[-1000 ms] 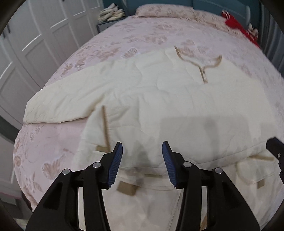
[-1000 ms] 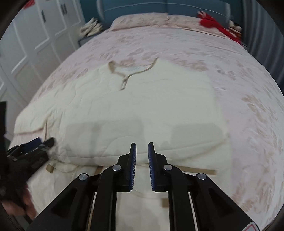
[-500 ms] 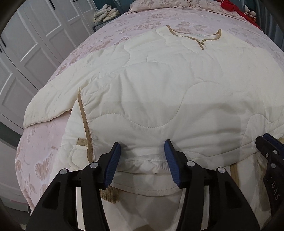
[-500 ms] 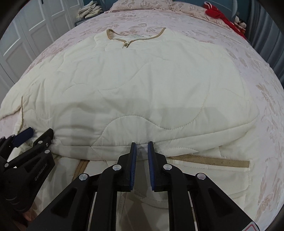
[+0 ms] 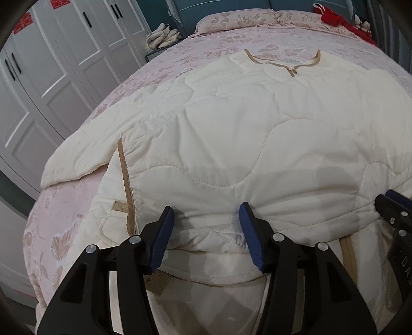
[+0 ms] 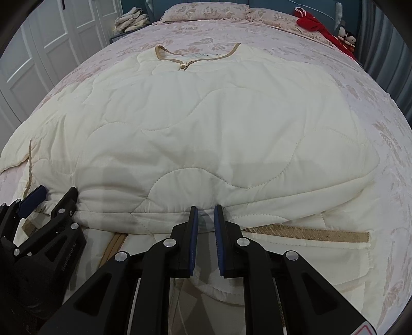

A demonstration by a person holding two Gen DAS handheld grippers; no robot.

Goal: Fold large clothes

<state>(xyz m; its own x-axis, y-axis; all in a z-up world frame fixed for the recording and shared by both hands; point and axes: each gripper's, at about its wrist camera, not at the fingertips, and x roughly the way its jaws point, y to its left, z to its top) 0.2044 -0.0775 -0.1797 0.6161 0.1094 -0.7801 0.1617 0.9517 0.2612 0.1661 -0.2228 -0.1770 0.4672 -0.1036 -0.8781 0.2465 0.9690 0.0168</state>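
A large cream quilted jacket [image 5: 257, 134] with tan trim lies spread on the bed, collar [image 5: 283, 64] at the far end; it also shows in the right wrist view [image 6: 206, 123]. My left gripper [image 5: 206, 221] is open, its blue pads on either side of the jacket's near folded hem, left of centre. My right gripper [image 6: 206, 219] has its pads nearly together at the same hem, right of centre; whether they pinch cloth is hard to tell. The left gripper also shows at the left edge of the right wrist view [image 6: 49, 198].
The bed [image 6: 386, 128] has a pink floral cover and pillows [image 6: 206, 10] at the head. A red garment [image 6: 316, 25] lies at the far right. White wardrobe doors [image 5: 51, 77] stand on the left. Folded cloths [image 5: 164, 38] sit on a bedside stand.
Both grippers have moved down and forward to the jacket's near hem. The left stayed open and the right kept its narrow gap.
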